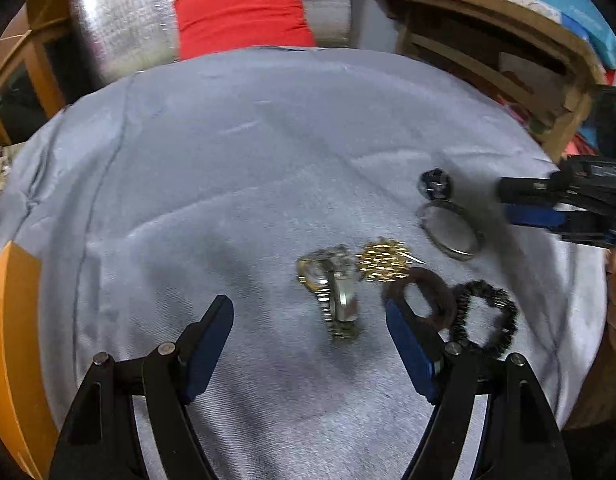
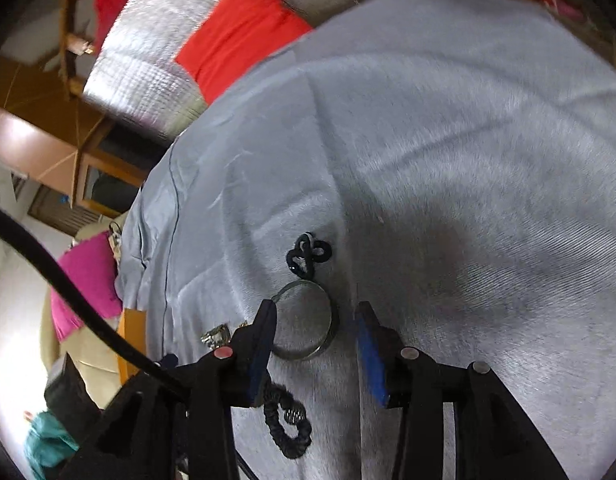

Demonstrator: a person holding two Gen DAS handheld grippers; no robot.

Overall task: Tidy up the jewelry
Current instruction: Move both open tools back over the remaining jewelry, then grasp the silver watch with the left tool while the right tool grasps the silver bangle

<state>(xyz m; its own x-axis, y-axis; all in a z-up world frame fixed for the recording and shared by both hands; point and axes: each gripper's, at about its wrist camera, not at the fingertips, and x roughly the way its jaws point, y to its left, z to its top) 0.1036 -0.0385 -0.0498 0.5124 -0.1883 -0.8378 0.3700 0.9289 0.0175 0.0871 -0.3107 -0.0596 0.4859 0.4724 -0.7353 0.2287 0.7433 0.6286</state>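
Right gripper [image 2: 316,344] has jaws wide open and empty, straddling the silver bangle [image 2: 304,322], which lies flat on the grey-cloth tabletop [image 2: 488,140] at 12 o'clock, touching the left pad. Left gripper [image 1: 308,340] is also wide open and empty, with the watch [image 1: 332,292] at 12 o'clock, long axis running away. Right is nearer the bangle.

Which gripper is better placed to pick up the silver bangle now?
Probably the right gripper: its open jaws already flank the silver bangle. The left gripper is open around the watch.
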